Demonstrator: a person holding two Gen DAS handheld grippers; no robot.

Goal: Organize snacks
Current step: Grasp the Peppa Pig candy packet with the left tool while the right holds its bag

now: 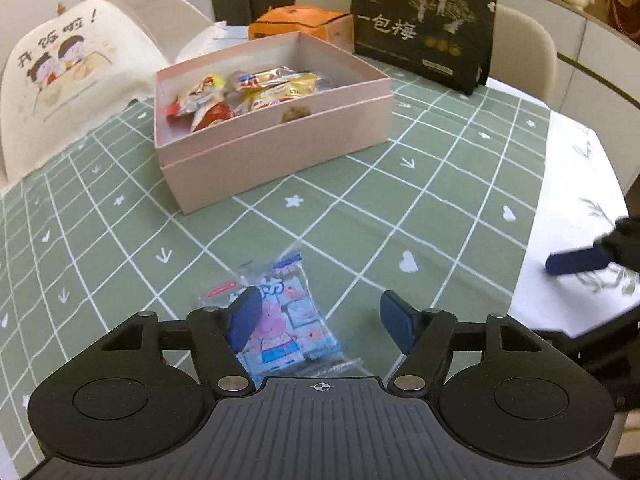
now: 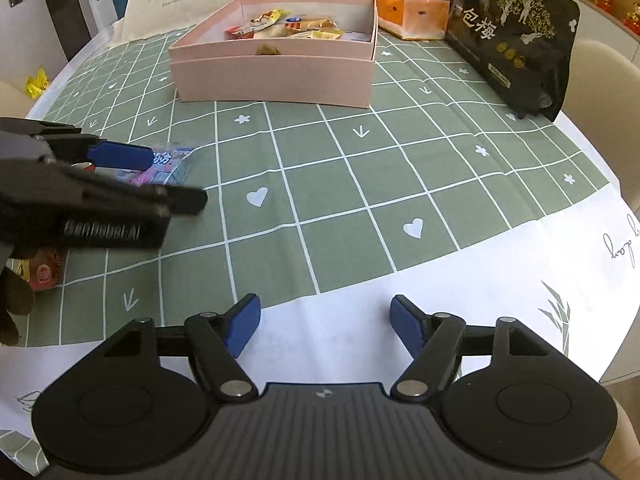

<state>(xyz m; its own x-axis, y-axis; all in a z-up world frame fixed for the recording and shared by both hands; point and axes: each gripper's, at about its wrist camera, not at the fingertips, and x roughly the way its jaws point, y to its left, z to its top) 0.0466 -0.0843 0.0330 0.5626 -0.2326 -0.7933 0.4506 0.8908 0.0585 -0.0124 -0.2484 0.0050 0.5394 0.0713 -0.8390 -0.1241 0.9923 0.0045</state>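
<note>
Scene: counter point(image 2: 400, 168) under green grid cloth | Done: pink box point(image 1: 280, 152) holds several wrapped snacks | Left: cartoon-pig snack packet point(image 1: 280, 320) lies flat, loose, between spread left hand-held gripper point(image 1: 320, 322) pads (unpinched) | right hand-held gripper point(image 2: 325, 326) open, empty

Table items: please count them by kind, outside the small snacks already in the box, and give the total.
Pink box: 1
Black snack bag: 1
Orange package: 1
Blue cartoon snack packet: 1
Red snack packet: 1
Total: 5
</note>
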